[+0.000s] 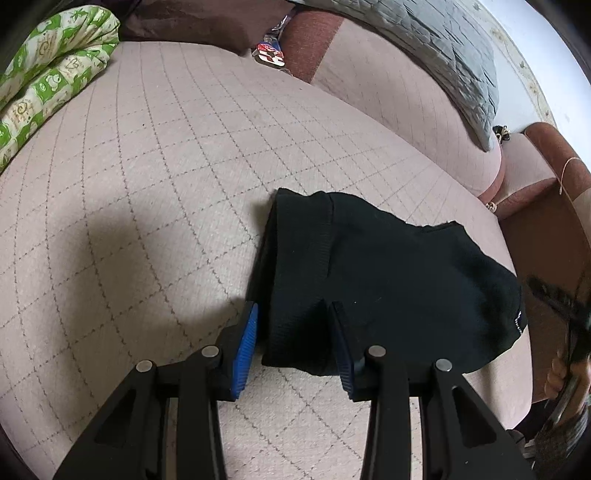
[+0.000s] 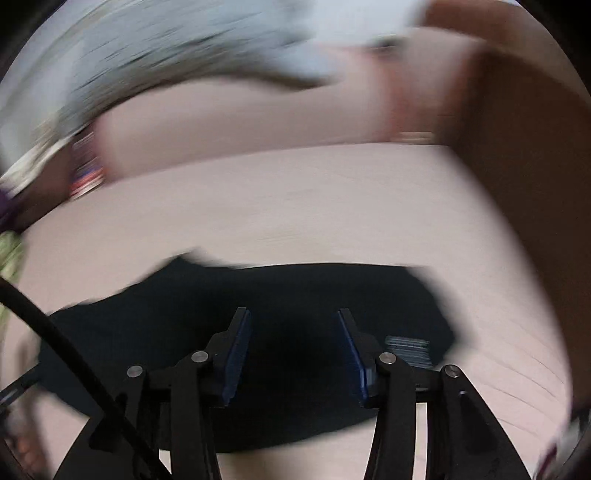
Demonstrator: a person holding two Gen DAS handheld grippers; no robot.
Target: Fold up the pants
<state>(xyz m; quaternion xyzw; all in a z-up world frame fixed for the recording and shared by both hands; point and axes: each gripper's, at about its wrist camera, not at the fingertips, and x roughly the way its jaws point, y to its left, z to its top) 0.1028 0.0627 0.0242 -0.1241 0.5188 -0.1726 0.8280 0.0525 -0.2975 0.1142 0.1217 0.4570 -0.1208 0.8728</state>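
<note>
**Pants look nearly folded**

Black pants [image 1: 388, 280] lie as a compact bundle on the sofa seat [image 1: 166, 177], near its armrest. Left gripper [image 1: 293, 347] & right gripper [image 2: 293, 354]: jaws wide apart, holding nothing, over the bundle. Prob. only tidying left.

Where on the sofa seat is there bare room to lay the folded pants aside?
Bare seat runs left of the black pants up to the green patterned bedding and dark cushion. Crowded right: backrest, grey quilt, armrest.
</note>
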